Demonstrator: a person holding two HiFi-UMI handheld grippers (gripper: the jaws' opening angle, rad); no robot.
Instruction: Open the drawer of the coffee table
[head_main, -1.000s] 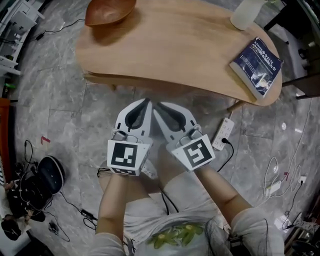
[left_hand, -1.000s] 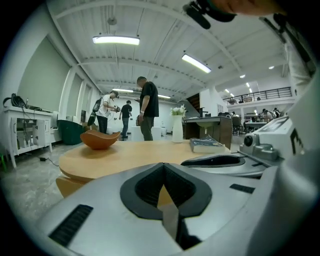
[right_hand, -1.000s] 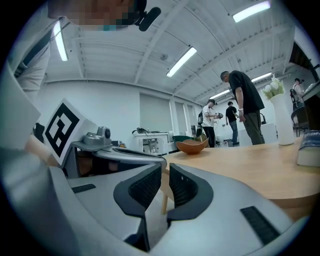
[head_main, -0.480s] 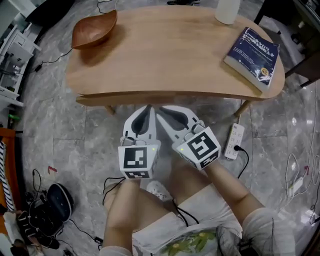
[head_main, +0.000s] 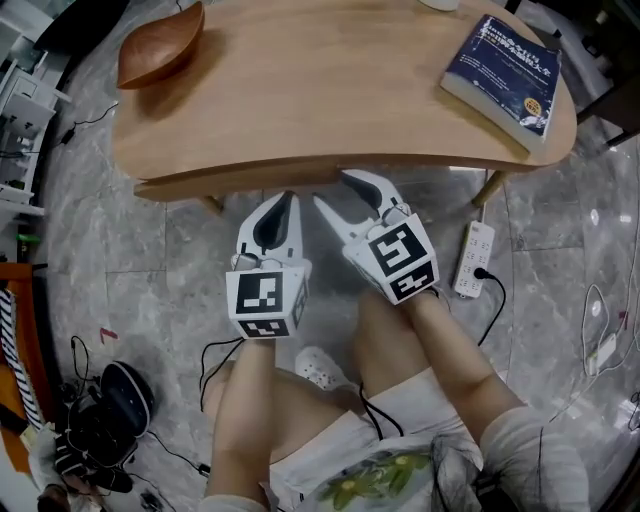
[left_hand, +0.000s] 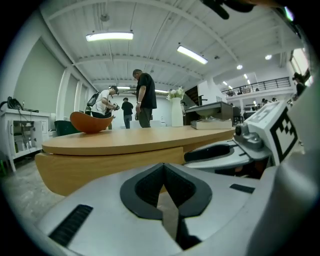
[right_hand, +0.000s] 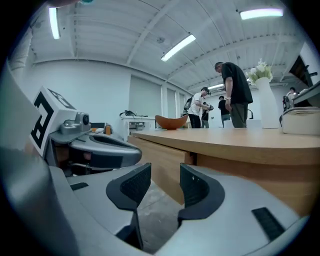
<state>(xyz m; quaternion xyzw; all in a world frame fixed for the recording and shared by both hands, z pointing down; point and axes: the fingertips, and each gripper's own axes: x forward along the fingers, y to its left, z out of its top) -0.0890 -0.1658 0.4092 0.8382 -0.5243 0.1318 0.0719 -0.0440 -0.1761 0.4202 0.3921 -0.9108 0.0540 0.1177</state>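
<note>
The wooden coffee table (head_main: 330, 90) fills the top of the head view. Its drawer front (head_main: 220, 183) runs as a pale band under the near edge. My left gripper (head_main: 286, 203) is shut and empty, its tips just short of the drawer front (left_hand: 100, 167). Beside it, my right gripper (head_main: 335, 192) is opening its jaws with nothing between them, close under the table's edge. In the right gripper view the open right gripper (right_hand: 165, 182) faces the drawer's end (right_hand: 162, 162), and the left gripper (right_hand: 100, 147) shows at the left.
A blue book (head_main: 505, 70) lies on the table's right end and a wooden bowl (head_main: 160, 45) on its left. A white power strip (head_main: 472, 260) and cables lie on the grey floor at the right, dark gear (head_main: 105, 410) at the lower left. People (left_hand: 145, 97) stand beyond the table.
Both grippers have sunk and come closer to the table's near edge. The right gripper's jaws, shut before, now stand apart. The left gripper stays shut.
</note>
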